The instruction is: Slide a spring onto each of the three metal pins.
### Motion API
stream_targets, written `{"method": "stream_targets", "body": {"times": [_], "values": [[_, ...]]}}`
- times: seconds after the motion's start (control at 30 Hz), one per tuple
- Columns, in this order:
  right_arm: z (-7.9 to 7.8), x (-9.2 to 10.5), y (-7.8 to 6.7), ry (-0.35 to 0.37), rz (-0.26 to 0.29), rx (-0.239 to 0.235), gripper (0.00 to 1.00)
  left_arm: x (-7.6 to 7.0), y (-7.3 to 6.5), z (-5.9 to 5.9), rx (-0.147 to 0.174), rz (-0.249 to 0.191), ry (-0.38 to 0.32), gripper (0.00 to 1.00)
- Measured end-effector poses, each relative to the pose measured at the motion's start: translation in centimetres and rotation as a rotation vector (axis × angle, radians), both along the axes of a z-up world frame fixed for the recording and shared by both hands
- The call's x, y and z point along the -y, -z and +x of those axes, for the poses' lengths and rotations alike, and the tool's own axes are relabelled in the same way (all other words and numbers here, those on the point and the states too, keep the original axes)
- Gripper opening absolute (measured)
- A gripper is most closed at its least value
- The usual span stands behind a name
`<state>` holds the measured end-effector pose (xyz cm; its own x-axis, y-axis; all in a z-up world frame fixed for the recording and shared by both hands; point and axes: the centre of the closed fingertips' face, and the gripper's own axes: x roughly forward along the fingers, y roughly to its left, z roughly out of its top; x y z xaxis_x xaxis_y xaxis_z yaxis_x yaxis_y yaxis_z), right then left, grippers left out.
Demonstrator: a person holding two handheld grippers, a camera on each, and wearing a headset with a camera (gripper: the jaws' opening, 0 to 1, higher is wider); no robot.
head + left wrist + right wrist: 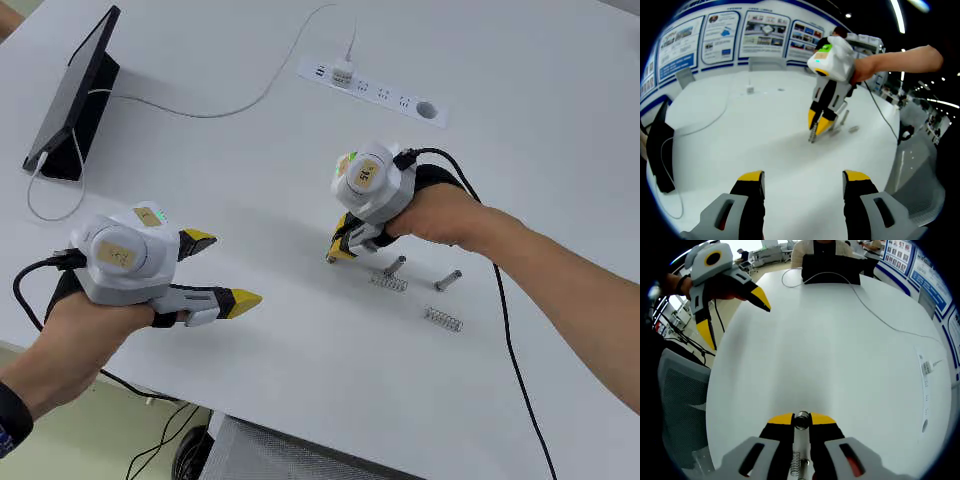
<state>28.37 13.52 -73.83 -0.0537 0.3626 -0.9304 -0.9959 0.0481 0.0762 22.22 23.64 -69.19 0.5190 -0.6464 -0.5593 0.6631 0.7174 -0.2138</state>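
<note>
step: seat spring on first pin | right gripper (338, 252) clamped on pin (801, 419), spring (797, 464) round its shaft (likely) | left gripper (225, 268) wide apart, empty, well left of right gripper | spare pins (395, 266), loose springs (389, 283) just right of it | tip: hold pin steady, push along its axis

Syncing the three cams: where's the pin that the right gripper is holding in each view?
Head view: pin at the tips of the right gripper, just left of centre.
Left gripper view: pin pokes down from the yellow tips, near centre.
Right gripper view: pin at bottom centre, clamped between the jaws.
Shared landmark: dark screen.
</note>
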Motion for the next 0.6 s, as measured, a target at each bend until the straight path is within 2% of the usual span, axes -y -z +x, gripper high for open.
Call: {"method": "stream_targets", "body": {"times": [0.37, 0.6], "values": [[-0.1, -0.2, 1.0, -0.011, -0.003, -0.004, 0.13, -0.1, 0.1, -0.1, -0.004, 0.002, -0.006, 0.64], [-0.2, 0.0, 1.0, -0.024, -0.003, -0.003, 0.14, -0.1, 0.0, 0.0, -0.002, 0.003, -0.005, 0.64]]}}
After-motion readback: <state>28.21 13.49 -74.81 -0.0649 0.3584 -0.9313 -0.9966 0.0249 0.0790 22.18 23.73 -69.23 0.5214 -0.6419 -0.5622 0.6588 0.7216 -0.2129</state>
